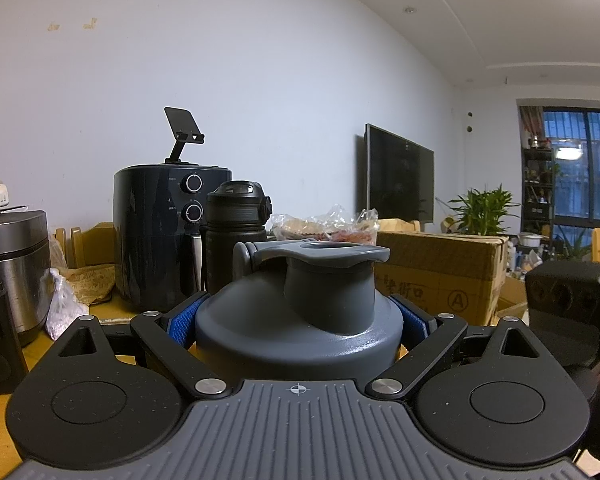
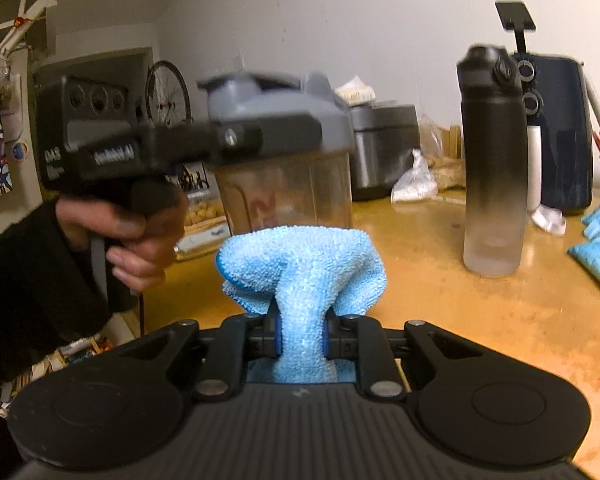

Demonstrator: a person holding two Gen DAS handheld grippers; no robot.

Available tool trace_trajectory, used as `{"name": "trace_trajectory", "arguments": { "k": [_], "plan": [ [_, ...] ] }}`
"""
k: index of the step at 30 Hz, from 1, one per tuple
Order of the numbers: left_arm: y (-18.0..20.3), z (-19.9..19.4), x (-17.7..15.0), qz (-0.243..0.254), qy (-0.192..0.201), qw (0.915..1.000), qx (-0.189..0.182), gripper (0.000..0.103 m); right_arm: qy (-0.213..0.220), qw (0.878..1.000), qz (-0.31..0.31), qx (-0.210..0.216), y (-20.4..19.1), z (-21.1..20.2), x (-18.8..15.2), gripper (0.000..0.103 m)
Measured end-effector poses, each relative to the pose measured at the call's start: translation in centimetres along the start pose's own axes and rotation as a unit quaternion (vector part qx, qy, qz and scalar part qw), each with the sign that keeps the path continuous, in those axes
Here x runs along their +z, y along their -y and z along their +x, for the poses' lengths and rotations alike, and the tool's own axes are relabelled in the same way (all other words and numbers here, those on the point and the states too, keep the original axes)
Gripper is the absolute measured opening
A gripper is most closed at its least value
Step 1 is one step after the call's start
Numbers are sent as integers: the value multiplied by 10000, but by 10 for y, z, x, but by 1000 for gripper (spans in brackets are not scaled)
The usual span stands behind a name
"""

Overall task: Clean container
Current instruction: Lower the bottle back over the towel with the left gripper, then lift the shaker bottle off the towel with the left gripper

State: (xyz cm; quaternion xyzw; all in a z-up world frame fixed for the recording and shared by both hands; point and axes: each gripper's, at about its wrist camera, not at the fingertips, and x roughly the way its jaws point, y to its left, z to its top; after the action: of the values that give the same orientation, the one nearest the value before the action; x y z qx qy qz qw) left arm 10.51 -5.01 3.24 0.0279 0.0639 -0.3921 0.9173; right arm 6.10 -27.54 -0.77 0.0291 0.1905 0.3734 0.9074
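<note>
Looking from the left wrist, a cluttered desk [image 1: 112, 314] holds an air fryer [image 1: 168, 236] by a white wall; the left gripper [image 1: 298, 320] clamps the grey-lidded container [image 1: 300, 316]. From the right wrist, the container [image 2: 284, 156] is clear-bodied above the desk; the right gripper [image 2: 302, 340] pinches a blue cloth [image 2: 300, 272].

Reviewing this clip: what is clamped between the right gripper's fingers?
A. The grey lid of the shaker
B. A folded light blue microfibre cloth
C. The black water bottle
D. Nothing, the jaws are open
B. In the right wrist view the right gripper pinches the light blue cloth, which bulges out above its fingers, while the left gripper clamps the grey-lidded shaker and the black water bottle stands apart on the table.
</note>
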Motion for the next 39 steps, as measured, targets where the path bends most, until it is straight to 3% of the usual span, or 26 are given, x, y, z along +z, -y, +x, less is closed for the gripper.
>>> {"name": "trace_trajectory", "arguments": {
  "k": [17,39],
  "plan": [
    [1,0,-1,-6,-13,10000,23,95,974,9952,41,41,-6,-25,18,12],
    [0,-1,-1,1,0,10000,33,95,994,9950,76,69,-6,-25,16,13]
  ]
}}
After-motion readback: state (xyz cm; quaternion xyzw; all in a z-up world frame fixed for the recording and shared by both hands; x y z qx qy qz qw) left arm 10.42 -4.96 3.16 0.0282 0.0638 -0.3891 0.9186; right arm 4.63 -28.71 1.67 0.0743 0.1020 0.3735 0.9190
